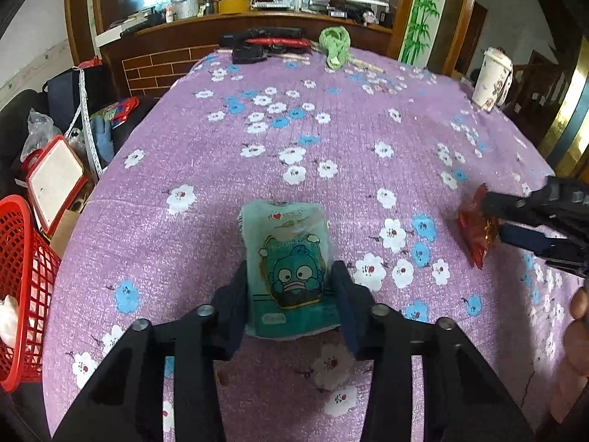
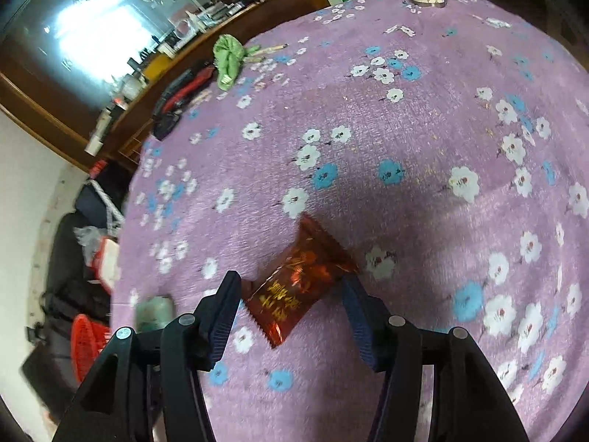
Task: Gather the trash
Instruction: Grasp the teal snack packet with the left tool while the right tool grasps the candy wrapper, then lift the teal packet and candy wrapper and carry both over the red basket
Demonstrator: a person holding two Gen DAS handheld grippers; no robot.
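Note:
A teal tissue packet point(image 1: 289, 270) with a cartoon face lies on the purple flowered tablecloth point(image 1: 331, 140). My left gripper point(image 1: 291, 283) is open, its fingers on either side of the packet's near end. A red foil snack wrapper point(image 2: 300, 281) lies between the open fingers of my right gripper point(image 2: 291, 294). In the left wrist view the wrapper point(image 1: 476, 226) and right gripper point(image 1: 493, 217) show at the right edge. The teal packet point(image 2: 154, 311) shows blurred at the left in the right wrist view.
A red plastic basket point(image 1: 20, 287) stands beside the table at the left, also in the right wrist view point(image 2: 86, 340). A green cloth point(image 1: 335, 48), black and red tools point(image 1: 265, 42) and a printed cup point(image 1: 491, 77) sit at the far side. Clutter lies on the floor at left.

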